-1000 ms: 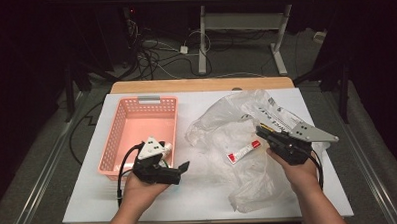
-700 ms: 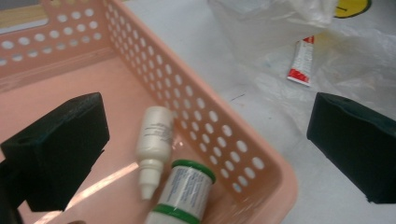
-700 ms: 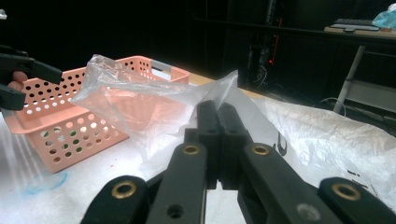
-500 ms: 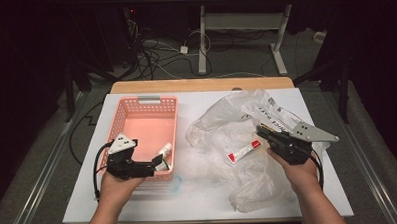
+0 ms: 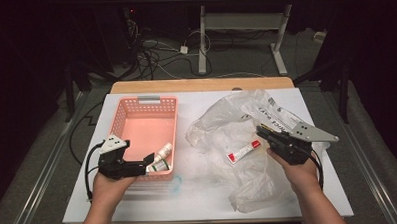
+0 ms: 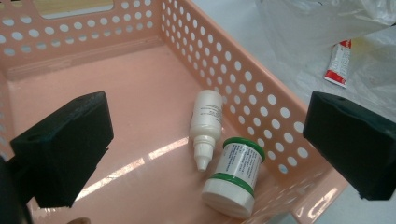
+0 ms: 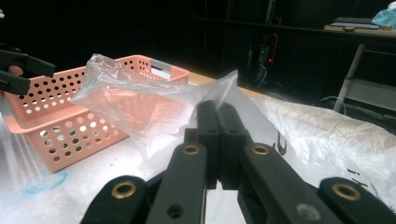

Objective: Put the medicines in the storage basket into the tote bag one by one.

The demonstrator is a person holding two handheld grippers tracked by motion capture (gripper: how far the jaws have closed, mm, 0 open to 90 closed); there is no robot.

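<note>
The dropper bottle (image 6: 207, 122) and green-lidded jar (image 6: 235, 176) lie in the pink basket (image 5: 118, 124), w/ the L hand-held gripper (image 5: 150, 160) spread empty above them; it should be lifted clear before the red-white tube (image 5: 243, 151) is approached. The plastic bag (image 7: 154, 100) is kept pinched by the R hand-held gripper (image 7: 218, 122), pressed together on its edge. Vs. 1 s ago, the L one has been shifted from the desk (image 5: 199, 192) over the basket.

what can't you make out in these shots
- Print on the jar and dropper bottle: too small, left gripper view.
- Tube lettering: too small, high view; cut off by a bag fold, left gripper view.
- Basket floor: right gripper view, hidden by its wall and the bag.
</note>
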